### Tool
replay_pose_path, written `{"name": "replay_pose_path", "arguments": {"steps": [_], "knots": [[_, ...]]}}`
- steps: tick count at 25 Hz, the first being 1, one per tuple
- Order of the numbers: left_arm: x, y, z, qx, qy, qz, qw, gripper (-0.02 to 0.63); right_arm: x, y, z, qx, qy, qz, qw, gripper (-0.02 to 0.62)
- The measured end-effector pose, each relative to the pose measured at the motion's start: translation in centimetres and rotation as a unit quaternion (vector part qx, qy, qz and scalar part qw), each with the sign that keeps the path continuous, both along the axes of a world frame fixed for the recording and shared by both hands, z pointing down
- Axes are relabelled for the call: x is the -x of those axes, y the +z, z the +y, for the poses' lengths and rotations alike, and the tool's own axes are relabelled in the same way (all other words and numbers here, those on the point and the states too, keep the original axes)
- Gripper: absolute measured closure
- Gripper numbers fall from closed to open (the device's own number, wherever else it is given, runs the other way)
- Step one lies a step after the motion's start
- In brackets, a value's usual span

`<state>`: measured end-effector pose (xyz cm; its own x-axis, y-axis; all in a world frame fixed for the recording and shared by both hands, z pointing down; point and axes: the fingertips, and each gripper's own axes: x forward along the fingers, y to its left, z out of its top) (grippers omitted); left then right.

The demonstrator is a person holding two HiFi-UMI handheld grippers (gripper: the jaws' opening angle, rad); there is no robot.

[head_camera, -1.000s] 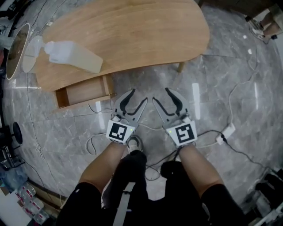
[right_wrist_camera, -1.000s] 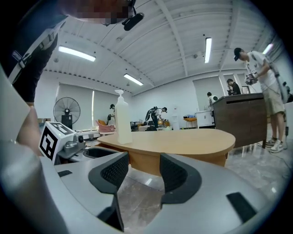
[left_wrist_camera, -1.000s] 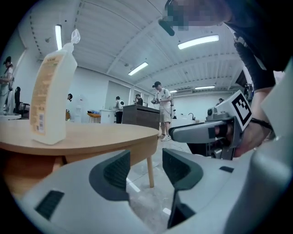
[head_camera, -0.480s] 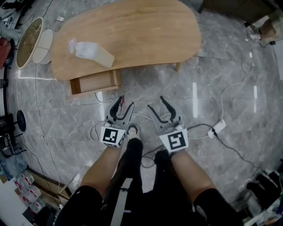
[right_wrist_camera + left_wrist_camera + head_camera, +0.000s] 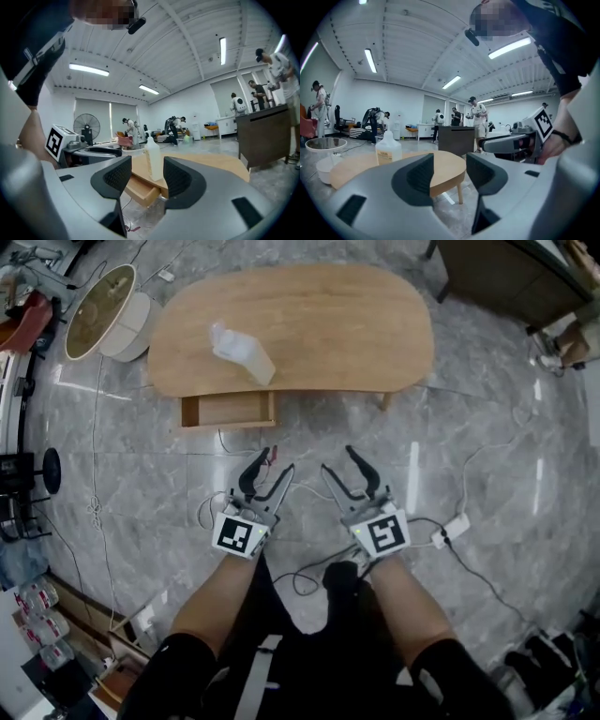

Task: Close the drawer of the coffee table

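Observation:
The oval wooden coffee table (image 5: 309,315) stands ahead of me on the marble floor. Its drawer (image 5: 228,411) is pulled out at the front left and looks empty. A clear plastic bottle (image 5: 242,351) stands on the tabletop above the drawer. Both grippers hang in the air well short of the table, side by side. My left gripper (image 5: 272,465) is open with nothing between its jaws, and so is my right gripper (image 5: 339,461). The right gripper view frames the drawer (image 5: 140,190) and the bottle (image 5: 152,159) between its jaws. The left gripper view looks past the table's right end (image 5: 447,168).
A round white tub (image 5: 103,315) sits on the floor left of the table. A dark cabinet (image 5: 506,277) stands at the back right. Cables and a power strip (image 5: 450,529) trail over the floor near my feet. Several people and a fan (image 5: 86,127) are farther off.
Both grippers have risen and drawn back from the table, which now looks smaller and farther off. Their jaws keep the same opening.

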<state>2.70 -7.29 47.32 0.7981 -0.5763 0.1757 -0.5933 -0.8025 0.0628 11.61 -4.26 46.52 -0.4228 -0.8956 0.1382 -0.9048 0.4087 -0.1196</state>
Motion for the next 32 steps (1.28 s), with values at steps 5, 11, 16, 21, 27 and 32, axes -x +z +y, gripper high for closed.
{"name": "replay_pose_path", "arguments": {"steps": [5,11,16,21,27,32], "knots": [[2.1,-1.7,-1.2,-0.028,0.09,-0.001,0.9955,0.403,2.8,-2.4,-2.2,-0.03,-0.036,0.001,0.999,0.382],[6.9,-3.0,-3.7,-0.03,0.104,0.022,0.9939,0.403,9.3,-3.4,-4.8,-0.04,-0.033,0.001,0.999,0.382],[11.4,-2.7,-4.9,-0.027,0.111,0.021,0.9933,0.403,14.3,-2.6,-5.8,-0.03,-0.054,-0.011,0.998,0.382],[15.1,-0.8,-6.0,-0.018,0.111,0.015,0.9936,0.403,18.2,0.0,-7.5,-0.012,-0.071,-0.012,0.997,0.382],[18.8,1.1,-8.3,-0.008,0.08,0.028,0.9964,0.403,20.8,1.5,-9.3,0.002,-0.047,-0.009,0.999,0.383],[21.5,2.7,-9.6,0.005,0.082,0.024,0.9964,0.403,22.5,3.3,-10.1,0.027,-0.014,0.004,1.0,0.383]]}}
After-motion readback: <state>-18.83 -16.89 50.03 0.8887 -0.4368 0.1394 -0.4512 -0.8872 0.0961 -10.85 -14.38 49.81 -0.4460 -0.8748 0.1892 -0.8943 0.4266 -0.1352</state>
